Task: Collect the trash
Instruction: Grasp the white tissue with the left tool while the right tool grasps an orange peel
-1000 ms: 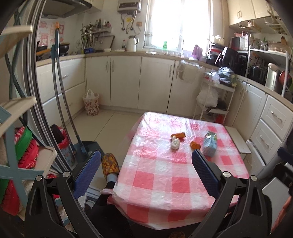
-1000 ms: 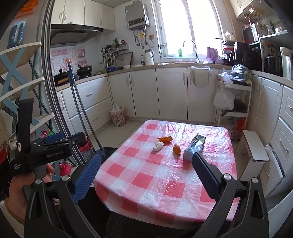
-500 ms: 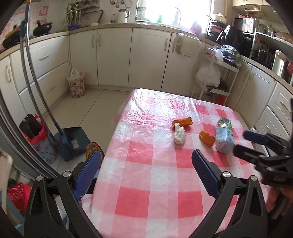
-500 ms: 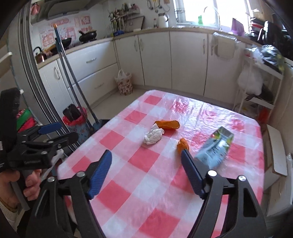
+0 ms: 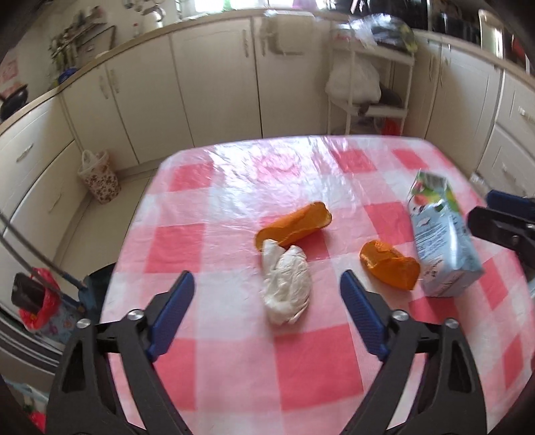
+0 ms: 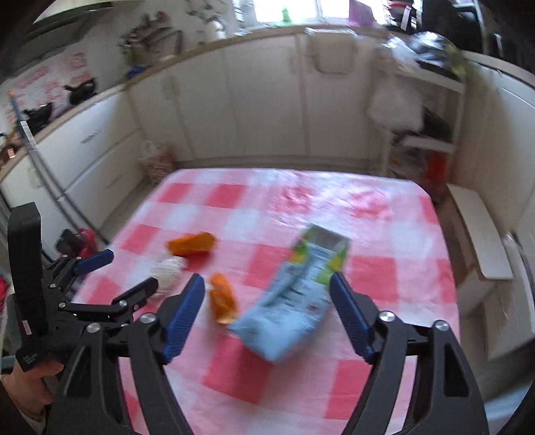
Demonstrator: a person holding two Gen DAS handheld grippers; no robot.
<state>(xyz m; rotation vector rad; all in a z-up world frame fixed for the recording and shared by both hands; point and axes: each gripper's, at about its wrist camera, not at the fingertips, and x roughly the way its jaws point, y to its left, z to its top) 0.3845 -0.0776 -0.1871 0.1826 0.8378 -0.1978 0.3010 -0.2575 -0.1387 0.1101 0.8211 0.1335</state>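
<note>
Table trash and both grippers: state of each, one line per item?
crumpled tissue: lying, touching long peel
long orange peel: lying, untouched
short orange peel: lying beside carton
carton: on its side, top torn open
left gripper: closing, nothing gripped
right gripper: opening, nothing gripped

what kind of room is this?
Most likely a home kitchen: cream cabinets under a worktop run round the walls, a kettle and pan sit on the counter, and a table with a pink checked cloth holds peels and a carton.
</note>
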